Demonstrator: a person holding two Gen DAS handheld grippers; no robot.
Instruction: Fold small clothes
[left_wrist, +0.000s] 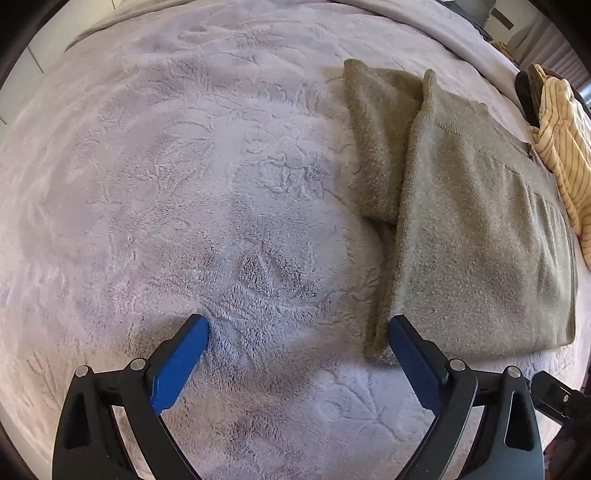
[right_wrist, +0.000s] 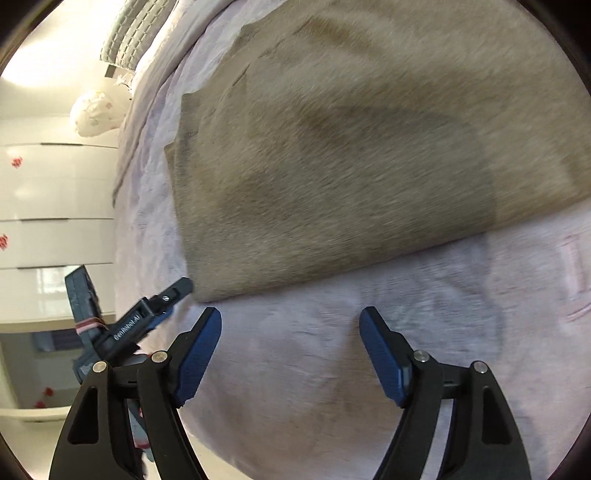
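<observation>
An olive-green knitted garment (left_wrist: 472, 229) lies folded flat on the plush grey blanket (left_wrist: 184, 166), with one sleeve or flap (left_wrist: 376, 140) sticking out on its left. My left gripper (left_wrist: 298, 325) is open and empty, low over the blanket, its right finger (left_wrist: 413, 362) at the garment's near left corner. In the right wrist view the same garment (right_wrist: 351, 155) fills the upper frame, blurred. My right gripper (right_wrist: 290, 317) is open and empty over the blanket (right_wrist: 332, 350), just short of the garment's near edge.
A cream striped garment (left_wrist: 561, 147) lies heaped at the blanket's right edge. In the right wrist view the bed's edge runs down the left, with white drawers (right_wrist: 55, 221), the other gripper's body (right_wrist: 140, 321) and a pillow (right_wrist: 133, 33) beyond.
</observation>
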